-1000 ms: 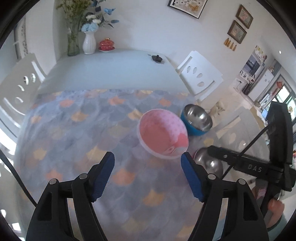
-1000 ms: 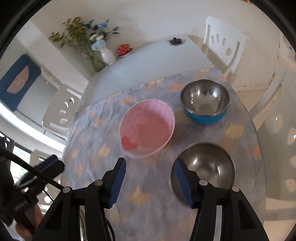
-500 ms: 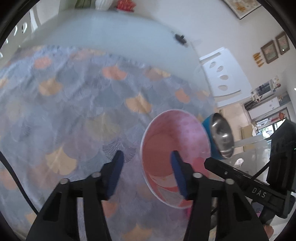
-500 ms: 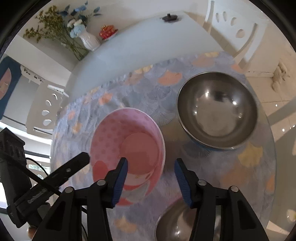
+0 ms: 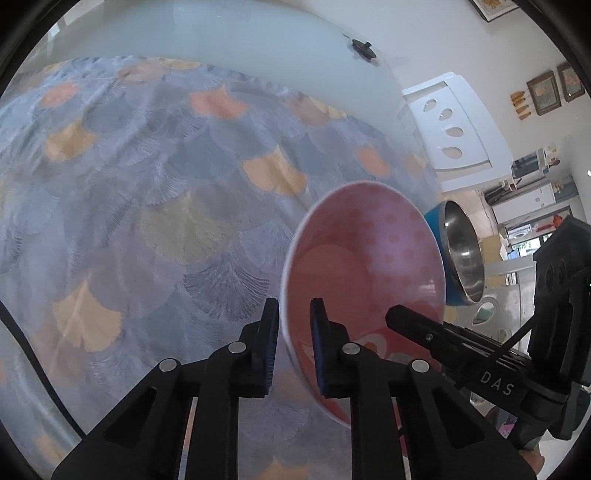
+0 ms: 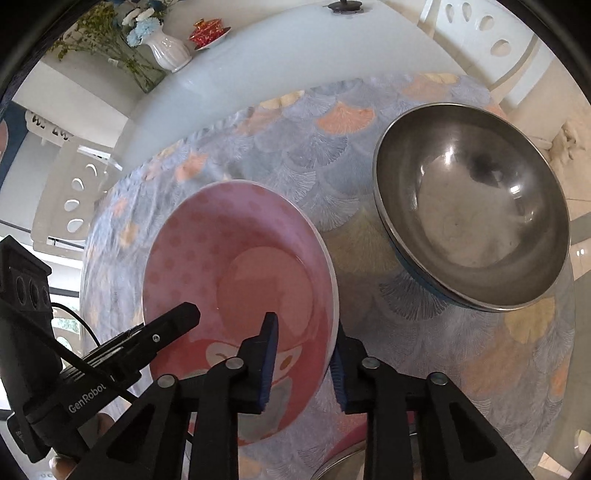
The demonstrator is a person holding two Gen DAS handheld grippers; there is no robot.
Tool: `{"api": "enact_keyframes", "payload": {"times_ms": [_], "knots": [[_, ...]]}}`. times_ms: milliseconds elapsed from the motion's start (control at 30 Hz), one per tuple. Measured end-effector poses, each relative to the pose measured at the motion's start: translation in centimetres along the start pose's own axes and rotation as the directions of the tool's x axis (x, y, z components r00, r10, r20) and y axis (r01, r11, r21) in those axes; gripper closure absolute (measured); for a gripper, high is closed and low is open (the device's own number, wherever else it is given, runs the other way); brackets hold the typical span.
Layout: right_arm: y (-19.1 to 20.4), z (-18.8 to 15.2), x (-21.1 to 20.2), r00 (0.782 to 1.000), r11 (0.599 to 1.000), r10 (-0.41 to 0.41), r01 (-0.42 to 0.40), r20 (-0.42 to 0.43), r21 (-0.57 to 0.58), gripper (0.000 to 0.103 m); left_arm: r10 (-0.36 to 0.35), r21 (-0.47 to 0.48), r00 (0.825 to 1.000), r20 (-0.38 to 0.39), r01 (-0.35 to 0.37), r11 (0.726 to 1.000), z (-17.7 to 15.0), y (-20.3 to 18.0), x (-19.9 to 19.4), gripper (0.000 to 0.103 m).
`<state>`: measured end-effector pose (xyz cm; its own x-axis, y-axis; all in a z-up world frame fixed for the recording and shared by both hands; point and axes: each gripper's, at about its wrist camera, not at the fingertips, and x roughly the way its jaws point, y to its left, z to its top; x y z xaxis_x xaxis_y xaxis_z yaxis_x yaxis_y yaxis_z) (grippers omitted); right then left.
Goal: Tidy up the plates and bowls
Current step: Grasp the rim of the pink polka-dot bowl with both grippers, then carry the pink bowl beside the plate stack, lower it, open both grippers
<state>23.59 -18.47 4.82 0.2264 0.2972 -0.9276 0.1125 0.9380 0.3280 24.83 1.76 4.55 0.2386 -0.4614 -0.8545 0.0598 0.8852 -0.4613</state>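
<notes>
A pink dotted bowl (image 5: pixel 365 266) with a cartoon face sits on the patterned tablecloth; it also shows in the right wrist view (image 6: pixel 236 266). My left gripper (image 5: pixel 293 332) has its jaws narrowed around the bowl's left rim, one finger inside, one outside. My right gripper (image 6: pixel 303 354) straddles the bowl's right rim the same way, jaws narrowed on it. A steel bowl with a blue outside (image 6: pixel 472 206) stands just right of the pink bowl, also seen in the left wrist view (image 5: pixel 461 251). The rim of another steel bowl (image 6: pixel 340 467) peeks out at the bottom.
The tablecloth (image 5: pixel 147 184) covers the near half of a white table (image 6: pixel 277 55). A vase of flowers (image 6: pixel 166 51), a red dish (image 6: pixel 208 29) and a small black object (image 5: pixel 364 48) stand at the far end. White chairs (image 5: pixel 450 125) flank the table.
Both grippers moved down and in onto the pink bowl. Their jaws narrowed from wide open to straddling its opposite rims.
</notes>
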Motion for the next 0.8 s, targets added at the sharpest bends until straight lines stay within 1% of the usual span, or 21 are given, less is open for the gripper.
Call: {"api": "enact_keyframes", "payload": {"times_ms": [233,367,467,600,800], "knots": [[0.6,-0.3,-0.2,1.000,0.999,-0.018,0.019,0.018,-0.027,0.081,0.047,0.042,0.999,0.024,-0.048,0.998,-0.4,-0.7,-0.4,0.089],[1.4,-0.6,-0.8,0.999,0.998,-0.025,0.028,0.040,-0.063,0.080,0.052,0.046,0.997,0.052,-0.055,0.997,-1.0,-0.8,-1.6,0.089],[2.2,-1.2,-1.8,0.998,0.997,-0.018,0.022,0.052,-0.075,0.081,0.056,0.050,0.995,0.078,-0.060,0.997,-1.8,-0.9,-3.3,0.089],[3.4,-2.4,-3.6,0.998,0.996,0.003,0.003,0.070,-0.091,0.081,0.084,0.060,0.989,0.125,-0.092,0.994,-3.6,-1.2,-6.3,0.089],[6.3,-5.9,-6.7,0.997,0.990,0.031,-0.020,0.075,-0.139,0.080,0.088,0.027,0.981,0.171,-0.094,0.995,-7.2,-0.7,-10.5,0.089]]}}
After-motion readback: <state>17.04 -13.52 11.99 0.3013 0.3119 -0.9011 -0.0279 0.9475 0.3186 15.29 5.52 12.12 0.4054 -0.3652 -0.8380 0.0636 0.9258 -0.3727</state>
